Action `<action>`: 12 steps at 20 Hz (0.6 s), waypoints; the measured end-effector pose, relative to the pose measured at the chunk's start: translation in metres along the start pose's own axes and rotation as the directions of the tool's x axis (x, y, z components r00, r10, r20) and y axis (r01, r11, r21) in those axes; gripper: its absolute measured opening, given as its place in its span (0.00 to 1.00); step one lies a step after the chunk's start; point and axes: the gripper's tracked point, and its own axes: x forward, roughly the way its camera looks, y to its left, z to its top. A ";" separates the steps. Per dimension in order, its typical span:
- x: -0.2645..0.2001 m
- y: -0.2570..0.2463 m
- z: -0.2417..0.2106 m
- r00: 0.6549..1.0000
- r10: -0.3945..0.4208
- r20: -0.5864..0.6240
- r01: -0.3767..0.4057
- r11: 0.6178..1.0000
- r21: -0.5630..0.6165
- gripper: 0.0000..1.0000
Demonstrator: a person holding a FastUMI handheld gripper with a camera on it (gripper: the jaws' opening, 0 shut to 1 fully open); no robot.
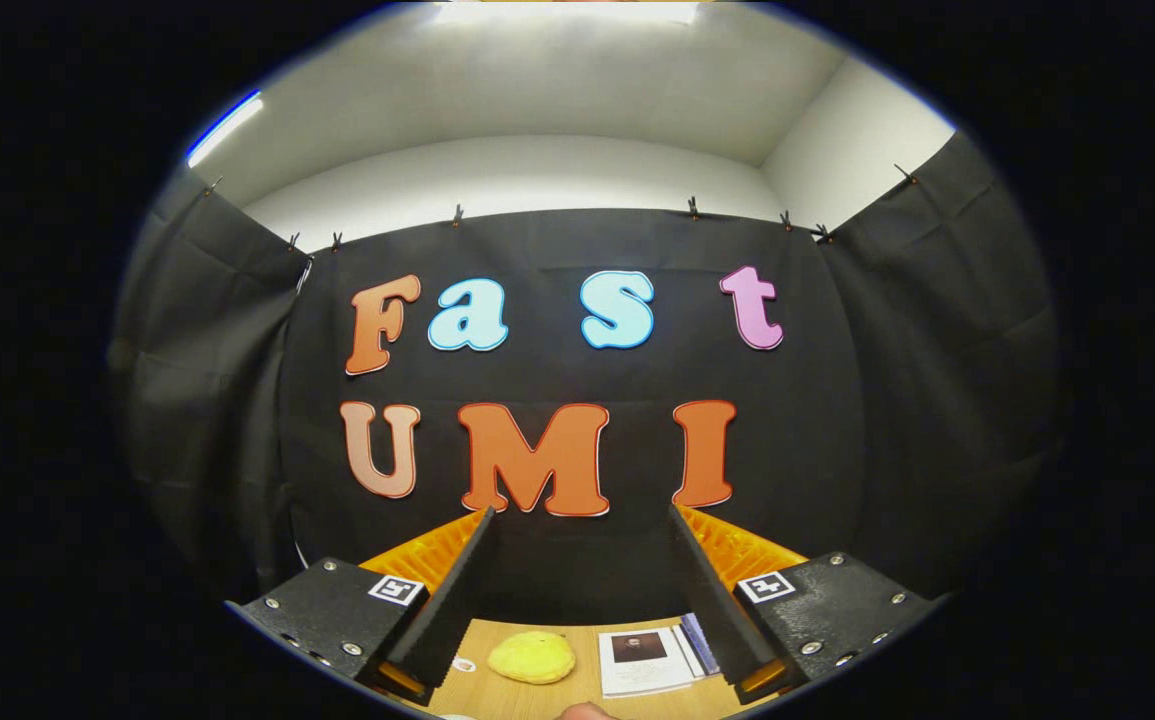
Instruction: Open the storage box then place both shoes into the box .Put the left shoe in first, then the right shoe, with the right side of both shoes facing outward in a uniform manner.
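Hand-held gripper [582, 520] spread wide, holding nothing, ridged fingers above wooden table [577, 690], soft rounded yellow object [531, 657], flat printed card [643, 660].

No wording can be read.

Item 1: left marker [396, 589], a square black-and-white coded pattern, is fixed on the left finger mount of the gripper [581, 510], whose fingers are held wide apart.

Item 2: right marker [764, 586], of the same kind, is fixed on the right finger mount.

Item 3: printed leaflet [645, 660], laid on the wooden table [567, 640] between the finger bases. A dark picture is borne on it, and the print is too small to be read.
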 end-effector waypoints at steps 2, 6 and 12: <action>0.000 0.010 -0.005 0.999 0.032 -0.022 -0.032 0.999 0.014 0.98; 0.000 0.019 -0.025 0.996 0.053 -0.076 -0.051 0.998 0.031 0.98; -0.002 0.058 -0.075 0.961 0.179 -0.212 -0.153 0.979 0.133 0.98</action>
